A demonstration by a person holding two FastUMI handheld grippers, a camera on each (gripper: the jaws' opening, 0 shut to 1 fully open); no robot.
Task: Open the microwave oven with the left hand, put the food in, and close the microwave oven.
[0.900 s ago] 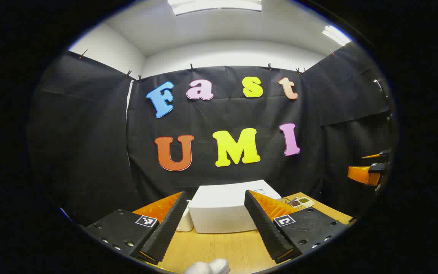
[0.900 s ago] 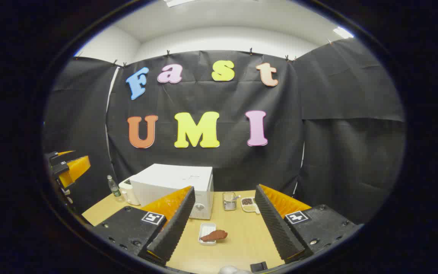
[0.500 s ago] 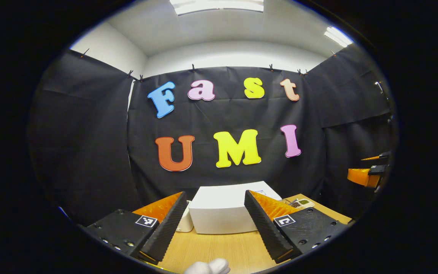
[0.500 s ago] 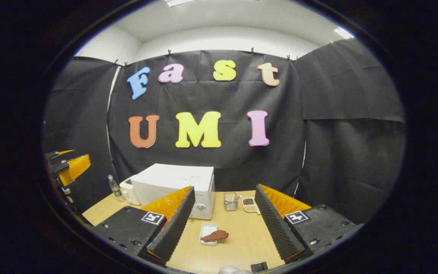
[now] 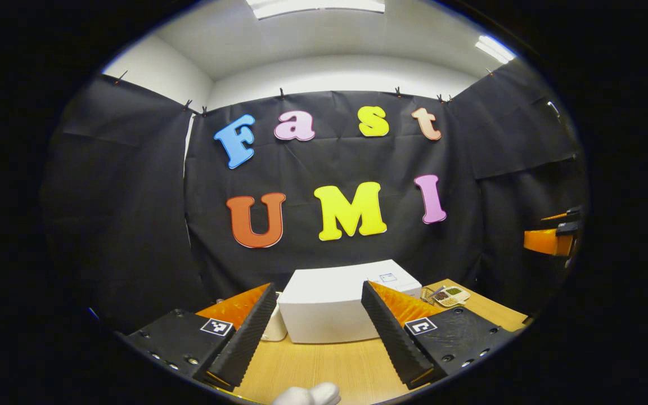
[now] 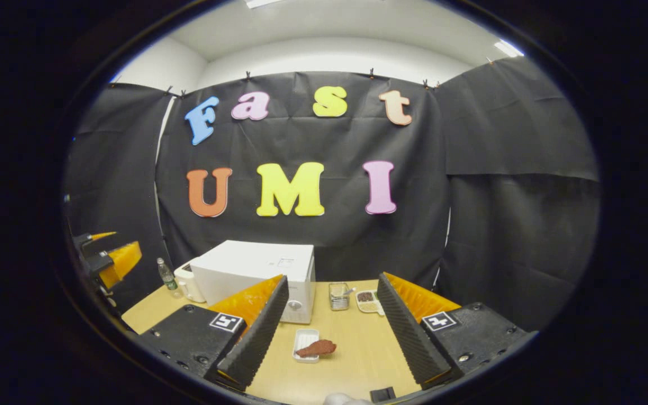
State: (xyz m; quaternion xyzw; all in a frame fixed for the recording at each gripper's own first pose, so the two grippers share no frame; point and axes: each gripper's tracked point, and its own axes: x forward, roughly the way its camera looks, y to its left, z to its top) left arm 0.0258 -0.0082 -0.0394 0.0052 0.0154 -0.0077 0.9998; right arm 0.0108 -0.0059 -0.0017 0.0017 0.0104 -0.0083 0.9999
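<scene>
A white microwave oven (image 5: 335,304) stands on the wooden table (image 5: 324,368), straight ahead of my left gripper (image 5: 318,326), which is open and holds nothing. In the right gripper view the microwave oven (image 6: 256,273) sits at the left with its door closed, and a small white tray (image 6: 304,344) with a reddish-brown piece of food (image 6: 315,348) lies in front of it. My right gripper (image 6: 329,329) is open above the table, the tray between its fingers farther off. The other gripper (image 6: 113,261) hangs at that view's left edge.
A white jug (image 6: 189,284) and a small bottle (image 6: 163,275) stand left of the microwave. A wire holder (image 6: 338,296) and a divided dish (image 6: 368,301) sit to its right. The right gripper (image 5: 552,239) is at the left gripper view's right edge.
Both views have tipped slightly downward, so the microwave and the table show a little more. The grippers stay open and nothing on the table has moved.
</scene>
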